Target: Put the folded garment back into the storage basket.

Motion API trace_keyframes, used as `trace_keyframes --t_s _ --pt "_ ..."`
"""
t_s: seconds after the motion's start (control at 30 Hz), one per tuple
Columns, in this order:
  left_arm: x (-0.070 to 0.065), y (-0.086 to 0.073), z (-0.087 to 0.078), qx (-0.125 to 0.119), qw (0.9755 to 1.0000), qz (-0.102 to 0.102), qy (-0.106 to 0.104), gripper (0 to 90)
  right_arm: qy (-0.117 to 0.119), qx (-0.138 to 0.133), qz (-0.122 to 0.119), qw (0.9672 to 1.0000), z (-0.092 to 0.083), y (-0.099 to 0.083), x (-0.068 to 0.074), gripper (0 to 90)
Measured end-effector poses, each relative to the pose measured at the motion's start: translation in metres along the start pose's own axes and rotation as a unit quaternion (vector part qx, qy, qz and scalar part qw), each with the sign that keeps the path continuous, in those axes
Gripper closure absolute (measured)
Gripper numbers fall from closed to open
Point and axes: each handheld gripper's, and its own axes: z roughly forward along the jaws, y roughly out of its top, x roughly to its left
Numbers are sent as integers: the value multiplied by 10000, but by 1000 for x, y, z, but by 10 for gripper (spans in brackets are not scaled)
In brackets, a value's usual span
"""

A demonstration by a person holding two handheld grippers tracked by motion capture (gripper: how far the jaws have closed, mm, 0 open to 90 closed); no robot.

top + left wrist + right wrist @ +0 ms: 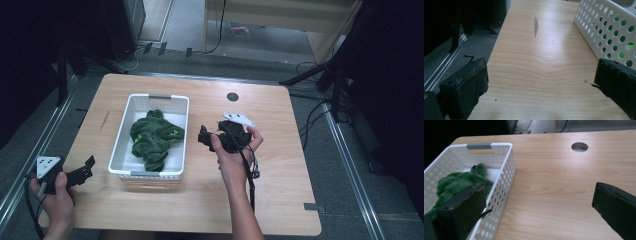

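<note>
Green plush toy (155,137) lies heaped in white basket (125,130), frame centre-left. Left gripper (82,170) lower left, right gripper (207,136) centre; both jaws spread, empty, likely parked clear.

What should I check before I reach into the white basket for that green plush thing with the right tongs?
1. Right tongs open: ok, jaws stand wide apart in the right gripper view with nothing between them.
2. Left tongs out of the way: ok, open and empty at the table's near left corner, apart from the basket.
3. Green fuzzy plush toy reachable: ok, it lies inside the white perforated plastic basket, uncovered.
4. Approach path: not ok yet, the right tongs sit beside the basket's right wall, not above its opening.
5. Basket steady: cannot tell; it sits flat on the light wooden table, but nothing holds it.
</note>
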Motion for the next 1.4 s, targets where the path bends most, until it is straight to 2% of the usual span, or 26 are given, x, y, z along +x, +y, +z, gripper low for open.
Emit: trace_keyframes --t_s 0.57,0.77,1.1,1.4 --pt "-1 0 0 -28 10000 51 20 1 -284 -148 27 9995 -24 -23 -61 0" --pt "-2 0 0 -31 10000 64 18 1 -431 -138 0 9990 -31 -38 -85 0" --pt "-2 0 0 -16 9999 103 32 1 -630 -156 159 9978 -40 -62 -126 0" --pt "-3 -1 -1 -28 9999 124 35 1 -795 -220 192 9964 -49 -81 -154 0"
